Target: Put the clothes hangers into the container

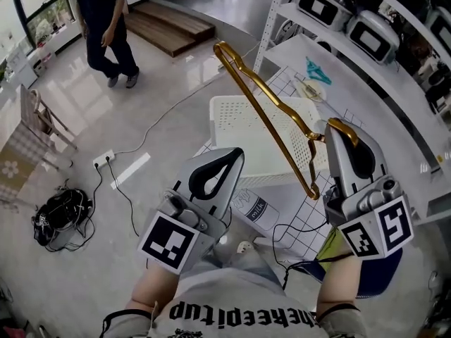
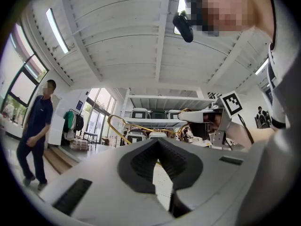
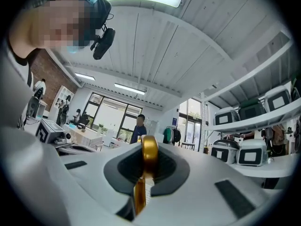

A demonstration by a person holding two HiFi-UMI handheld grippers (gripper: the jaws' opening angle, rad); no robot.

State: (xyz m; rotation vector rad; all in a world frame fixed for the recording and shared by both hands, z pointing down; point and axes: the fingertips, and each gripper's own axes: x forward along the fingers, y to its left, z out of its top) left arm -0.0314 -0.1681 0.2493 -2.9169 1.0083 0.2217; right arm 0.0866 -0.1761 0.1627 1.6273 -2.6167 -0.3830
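A gold clothes hanger [image 1: 268, 97] hangs in the air, tilted, above a white perforated container [image 1: 232, 108]. My right gripper [image 1: 340, 128] is shut on the hanger's hook end; in the right gripper view the gold hanger [image 3: 149, 150] is clamped between the black pads. My left gripper [image 1: 237, 153] is to the left and a little lower, shut with nothing in it, its tips clear of the hanger. From the left gripper view, the gold hanger [image 2: 114, 121] shows beyond the closed tips. A teal hanger [image 1: 317, 70] lies on the gridded table [image 1: 285, 83] behind the container.
A person [image 1: 106, 20] walks on the floor at the upper left. A power strip with cables [image 1: 104, 160] and a black bag [image 1: 60, 213] lie on the floor to the left. White shelves with appliances [image 1: 373, 27] run along the right.
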